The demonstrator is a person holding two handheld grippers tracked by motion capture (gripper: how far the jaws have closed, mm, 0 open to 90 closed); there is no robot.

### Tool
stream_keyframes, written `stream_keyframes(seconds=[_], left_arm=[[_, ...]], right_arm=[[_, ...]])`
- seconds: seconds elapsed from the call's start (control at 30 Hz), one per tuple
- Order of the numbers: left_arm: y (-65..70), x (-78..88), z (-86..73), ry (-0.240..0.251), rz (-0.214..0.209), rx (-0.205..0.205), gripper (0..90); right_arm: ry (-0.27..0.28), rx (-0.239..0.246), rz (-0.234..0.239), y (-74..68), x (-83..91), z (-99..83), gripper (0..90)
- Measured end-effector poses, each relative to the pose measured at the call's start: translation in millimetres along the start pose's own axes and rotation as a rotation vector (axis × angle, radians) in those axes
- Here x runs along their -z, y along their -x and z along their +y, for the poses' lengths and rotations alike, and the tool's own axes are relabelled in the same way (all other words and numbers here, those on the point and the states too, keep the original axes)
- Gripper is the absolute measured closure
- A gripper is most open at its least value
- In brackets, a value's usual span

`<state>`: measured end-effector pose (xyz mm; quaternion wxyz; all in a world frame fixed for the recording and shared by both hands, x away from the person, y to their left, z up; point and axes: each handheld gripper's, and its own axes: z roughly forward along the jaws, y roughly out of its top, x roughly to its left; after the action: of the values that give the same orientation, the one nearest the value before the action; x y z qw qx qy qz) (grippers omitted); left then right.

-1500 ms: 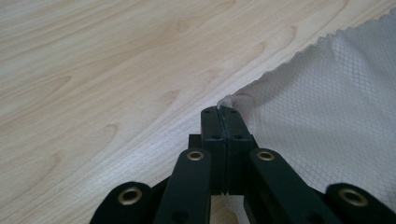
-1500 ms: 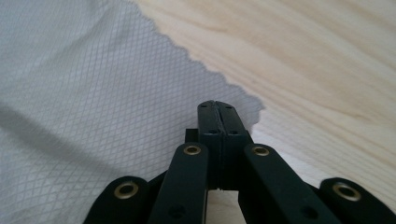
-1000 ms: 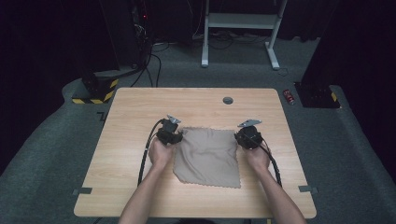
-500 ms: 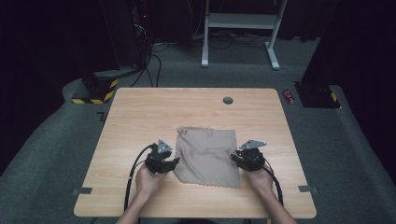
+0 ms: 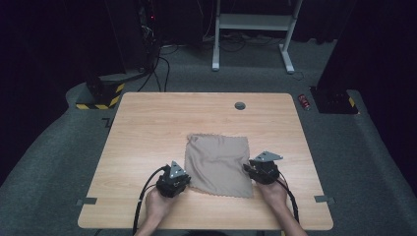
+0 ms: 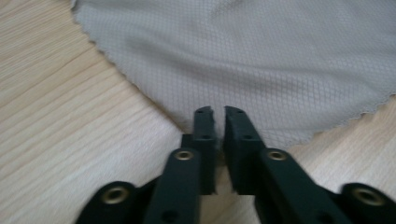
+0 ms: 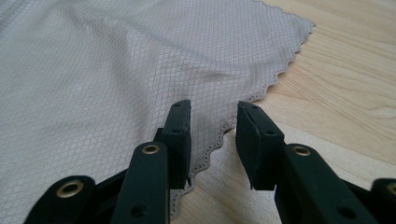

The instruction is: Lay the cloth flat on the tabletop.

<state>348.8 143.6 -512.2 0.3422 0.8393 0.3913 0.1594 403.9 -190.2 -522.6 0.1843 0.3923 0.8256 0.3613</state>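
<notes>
A beige cloth lay flat on the wooden desk, slightly toward the near edge and a little right of the middle, its scalloped hem showing in both gripper views. The left gripper sat just beside the cloth's near left corner, held in the person's left hand near the desk's near edge. In the left gripper view the two black jaws stood almost together, a narrow slit between them, with their tips over the cloth's near corner where the hem meets the bare wood; whether they pinched any fabric could not be told. The right gripper rested at the cloth's right edge, close to the near right corner, with the right hand behind it. In the right gripper view its jaws stood apart, the left one over the cloth and the right one over bare wood, the hem running between them. A small round grommet sat near the desk's far edge, well apart from the cloth.
</notes>
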Motion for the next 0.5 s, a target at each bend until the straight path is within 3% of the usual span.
stream_keyframes(seconds=[0.13, 0.27, 0.43, 0.5], left_arm=[[-2.1, -1.1, 16.8, 0.011, -0.007, -0.017, 88.2], [-6.6, -9.5, 28.5, 0.003, -0.025, 0.006, 87.5], [-3.5, -14.6, 24.5, 0.001, 0.015, 0.024, 69.0], [-2.6, -5.4, 18.8, 0.054, 0.04, 0.023, 66.0]], right_arm=[[-0.002, -0.001, -0.002, -0.6, 0.1, 0.0, 65.8], [-0.001, 0.001, 0.0, -0.1, 0.0, 0.0, 65.8], [0.0, -0.007, 0.0, 0.0, 0.0, 0.0, 66.2], [-0.005, -0.003, -0.006, -1.4, 1.0, 0.2, 69.0]])
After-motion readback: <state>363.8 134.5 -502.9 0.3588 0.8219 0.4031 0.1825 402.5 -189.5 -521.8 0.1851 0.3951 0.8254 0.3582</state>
